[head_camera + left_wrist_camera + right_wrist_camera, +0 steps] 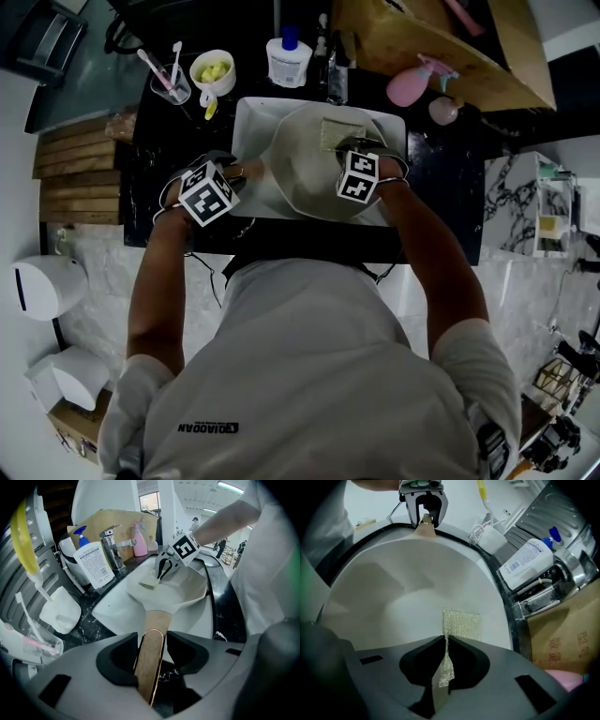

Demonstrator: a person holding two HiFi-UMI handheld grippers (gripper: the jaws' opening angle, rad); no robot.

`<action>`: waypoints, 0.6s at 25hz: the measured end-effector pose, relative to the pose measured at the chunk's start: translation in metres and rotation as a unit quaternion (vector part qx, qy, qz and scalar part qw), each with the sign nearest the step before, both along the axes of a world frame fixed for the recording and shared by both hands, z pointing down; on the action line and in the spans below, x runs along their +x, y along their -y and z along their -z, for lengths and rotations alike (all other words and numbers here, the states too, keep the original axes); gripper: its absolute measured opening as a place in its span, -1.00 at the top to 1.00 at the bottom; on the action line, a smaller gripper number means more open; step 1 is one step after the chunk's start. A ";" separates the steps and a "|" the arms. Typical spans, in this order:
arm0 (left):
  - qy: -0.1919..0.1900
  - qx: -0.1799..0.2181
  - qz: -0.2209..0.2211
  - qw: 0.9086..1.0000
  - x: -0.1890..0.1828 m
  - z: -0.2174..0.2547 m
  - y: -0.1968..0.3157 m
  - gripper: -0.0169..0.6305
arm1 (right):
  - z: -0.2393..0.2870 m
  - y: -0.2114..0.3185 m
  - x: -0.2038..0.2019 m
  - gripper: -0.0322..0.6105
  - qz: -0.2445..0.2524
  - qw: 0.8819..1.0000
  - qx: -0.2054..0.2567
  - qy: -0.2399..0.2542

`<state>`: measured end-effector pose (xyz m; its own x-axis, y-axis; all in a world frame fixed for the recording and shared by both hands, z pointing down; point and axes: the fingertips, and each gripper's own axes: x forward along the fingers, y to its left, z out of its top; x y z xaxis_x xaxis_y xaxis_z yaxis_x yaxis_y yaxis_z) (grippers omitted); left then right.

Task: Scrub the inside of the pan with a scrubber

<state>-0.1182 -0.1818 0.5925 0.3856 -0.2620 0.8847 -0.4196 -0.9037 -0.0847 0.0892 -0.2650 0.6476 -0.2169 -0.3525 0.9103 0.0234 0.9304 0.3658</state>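
the left gripper (151, 641) is clamping the wooden handle (154, 618) to steady the pan (393, 602) over the sink (108, 607); the right gripper (446, 654) is pinching the scrubber (462, 625) against the pan's inside.

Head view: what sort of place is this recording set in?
Likely a bathroom-style washstand, perhaps a mock-up inside a large hall: a white rectangular basin set in a black marbled counter, a chrome tap, and a clear cup of toothbrushes. Beyond it, the left gripper view shows an open, strip-lit hall.

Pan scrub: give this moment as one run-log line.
left gripper: shut on pan handle | right gripper: shut on scrubber | scrubber against pan inside | pan over sink
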 end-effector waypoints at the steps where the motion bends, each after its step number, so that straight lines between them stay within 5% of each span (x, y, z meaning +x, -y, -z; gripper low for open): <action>1: 0.000 0.000 0.000 1.000 0.000 0.000 0.000 0.33 | -0.005 0.001 -0.001 0.72 0.006 1.000 0.001 -0.009; 15: 0.002 -0.006 0.001 1.000 -0.001 -0.001 0.000 0.33 | -0.039 -0.001 0.009 0.72 0.001 0.998 -0.047 -0.041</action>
<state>-0.1195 -0.1821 0.5935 0.3824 -0.2525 0.8888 -0.4209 -0.9039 -0.0757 0.0982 -0.2638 0.6862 -0.1418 -0.2648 0.9538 0.0515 0.9603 0.2743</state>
